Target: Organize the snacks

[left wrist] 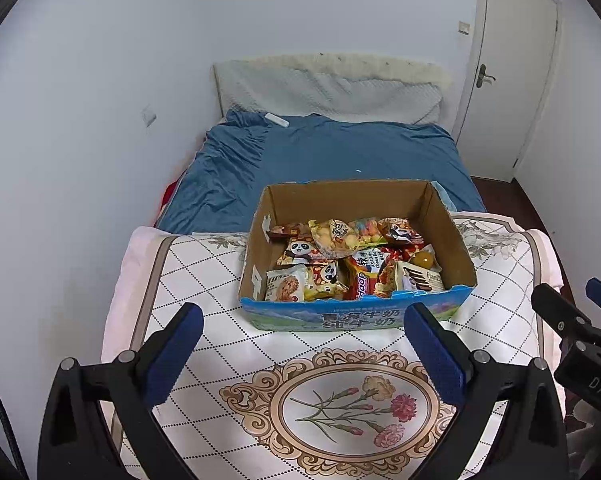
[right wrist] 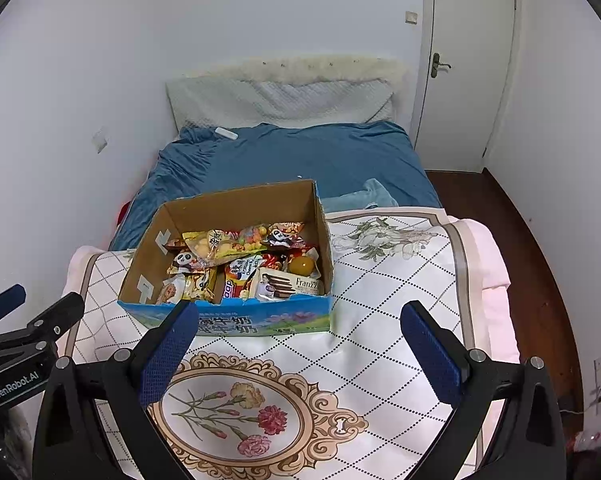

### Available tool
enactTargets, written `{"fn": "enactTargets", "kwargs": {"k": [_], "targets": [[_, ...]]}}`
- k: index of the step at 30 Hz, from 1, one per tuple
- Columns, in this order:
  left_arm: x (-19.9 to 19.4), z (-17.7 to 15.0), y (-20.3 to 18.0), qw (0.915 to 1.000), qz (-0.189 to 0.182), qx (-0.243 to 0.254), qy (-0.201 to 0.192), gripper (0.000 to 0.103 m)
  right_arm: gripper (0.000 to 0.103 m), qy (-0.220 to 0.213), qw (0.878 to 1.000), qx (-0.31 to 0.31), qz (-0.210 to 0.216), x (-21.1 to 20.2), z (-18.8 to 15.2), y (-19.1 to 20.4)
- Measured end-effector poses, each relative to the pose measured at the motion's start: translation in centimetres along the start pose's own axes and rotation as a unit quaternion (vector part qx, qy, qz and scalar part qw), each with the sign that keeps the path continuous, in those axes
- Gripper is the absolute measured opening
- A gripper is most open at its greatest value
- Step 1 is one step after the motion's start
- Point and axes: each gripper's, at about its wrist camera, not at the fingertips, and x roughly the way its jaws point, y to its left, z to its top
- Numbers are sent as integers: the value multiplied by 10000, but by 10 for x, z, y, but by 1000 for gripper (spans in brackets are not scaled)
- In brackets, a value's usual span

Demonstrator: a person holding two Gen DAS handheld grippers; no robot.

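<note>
Judging by the layout, sorting looks finished: every snack packet (left wrist: 340,260) lies inside the cardboard box (left wrist: 452,236) mid-quilt (left wrist: 204,276) on the bed. Left gripper (left wrist: 302,354) and right gripper (right wrist: 300,354) hover spread apart, empty.

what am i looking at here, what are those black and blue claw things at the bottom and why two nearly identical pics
Those claws are two handheld grippers, one in each of a person's hands, each carrying a wide-angle camera looking along its fingers. One picture comes from the left gripper, the other from the right gripper; each also glimpses the other at its edge. Both are open and hold nothing. Ahead, on a flowered quilt on a bed, stands an open cardboard box filled with snack packets and a Franzzi wafer box.
</note>
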Motion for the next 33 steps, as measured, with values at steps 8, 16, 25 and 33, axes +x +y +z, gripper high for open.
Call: {"fn": "enactTargets", "kwargs": {"k": [8,16,25,33], "targets": [[-4,-1,-4,10000,4,68,-44,103,103,-19,10000,13,26,-5,1,-2],[-6,1,-5,9999,-18,80,-63,103,103,-40,10000,-26,0,-8,3,-1],[-10,3,-5,9999,-55,93,-64,103,103,-58,10000,-30,3,-10,6,1],[-12,3,-5,9999,-94,102,-67,103,103,-55,10000,19,-3,-14,7,1]]}}
